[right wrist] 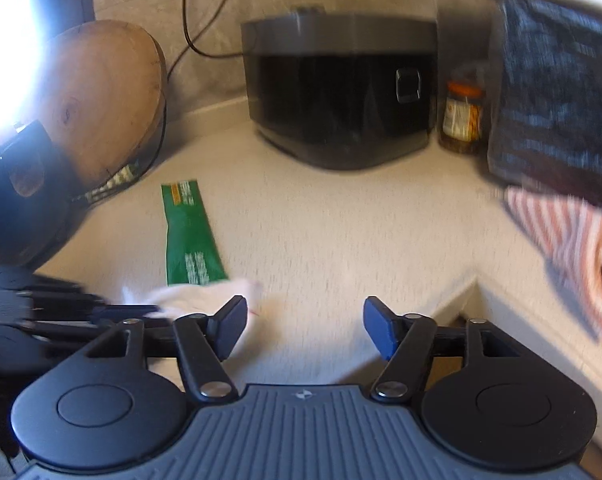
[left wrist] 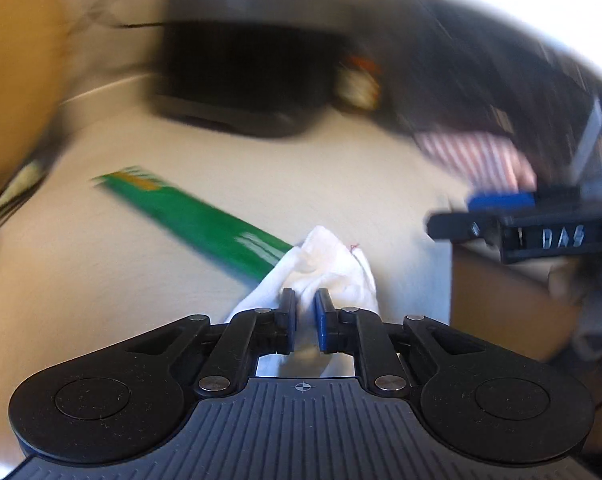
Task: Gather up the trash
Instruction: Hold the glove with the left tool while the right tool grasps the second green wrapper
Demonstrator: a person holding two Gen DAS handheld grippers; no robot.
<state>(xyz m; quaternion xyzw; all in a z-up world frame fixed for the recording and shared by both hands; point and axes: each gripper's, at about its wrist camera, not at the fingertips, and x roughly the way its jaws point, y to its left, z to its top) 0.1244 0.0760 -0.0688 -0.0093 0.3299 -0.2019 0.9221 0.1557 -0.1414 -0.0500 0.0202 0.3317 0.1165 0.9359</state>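
A crumpled white tissue (left wrist: 325,268) sits pinched between the blue pads of my left gripper (left wrist: 305,304), which is shut on it just above the pale counter (left wrist: 141,280). Behind the tissue lies a flat green wrapper (left wrist: 197,220) on the counter. In the right wrist view the same tissue (right wrist: 205,296) shows at lower left, with the left gripper (right wrist: 113,312) coming in from the left. The green wrapper (right wrist: 189,236) lies just beyond it. My right gripper (right wrist: 305,316) hangs open over bare counter, nothing between its fingers; it also shows at the right edge of the left wrist view as the right gripper (left wrist: 449,224).
A black appliance (right wrist: 341,92) stands at the back against the wall, a jar with an orange lid (right wrist: 461,120) beside it. A round wooden board (right wrist: 101,96) leans at the left. A red-striped cloth (right wrist: 561,248) and dark fabric (right wrist: 553,92) hang at the right. The counter edge (right wrist: 453,292) steps down at lower right.
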